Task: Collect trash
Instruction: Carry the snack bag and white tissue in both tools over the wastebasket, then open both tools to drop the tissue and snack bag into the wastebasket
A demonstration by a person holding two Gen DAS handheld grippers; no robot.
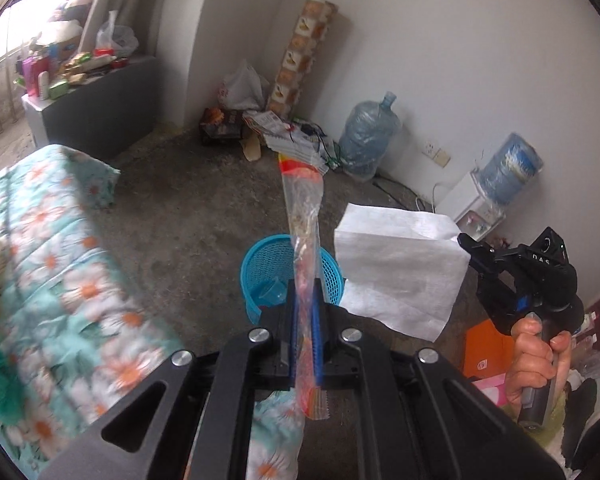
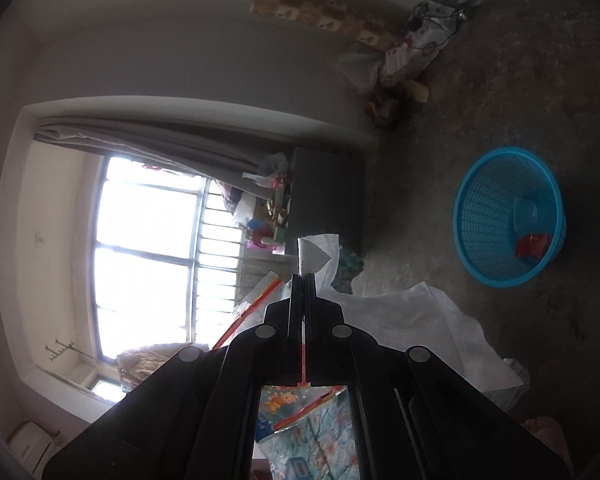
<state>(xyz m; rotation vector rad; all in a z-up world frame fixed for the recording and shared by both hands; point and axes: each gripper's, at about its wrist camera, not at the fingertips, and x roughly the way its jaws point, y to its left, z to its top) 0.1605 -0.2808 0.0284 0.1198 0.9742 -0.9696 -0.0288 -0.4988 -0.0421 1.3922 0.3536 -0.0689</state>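
- Left wrist view: the left gripper (image 1: 305, 308) has its jaws closed tight on a long clear plastic wrapper (image 1: 303, 216) with red and yellow print, which sticks out forward past the fingertips.
- The wrapper hangs over the blue mesh basket (image 1: 256, 268) standing on the bare concrete floor (image 1: 172, 216); a small blue cup (image 1: 273, 290) already lies inside it.
- To the right, the right gripper (image 1: 466, 245) pinches one corner of a white paper sheet (image 1: 400, 268), which hangs spread out just beside the basket rim; the person's right hand (image 1: 534, 354) grips the handle below, with the tool tilted toward the basket.
- Judged from this, some trash is already binned, and both pieces now held are carried to the basket but not yet dropped.
- A floral quilt (image 1: 60, 264) lies to the left, and loose papers and bags sit in the far corner, so more may be left to collect.
- Right wrist view: this camera is rolled sideways, the window appearing left and the floor right.
- The right gripper (image 2: 303, 276) has its jaws shut on the white paper sheet (image 2: 412, 320), a corner poking past the tips and the rest draping right.
- The blue mesh basket (image 2: 484, 184) sits well apart to the right, with a red scrap (image 2: 534, 245) and the cup inside.
- The wrapper (image 2: 256, 300) shows just left of the fingers.
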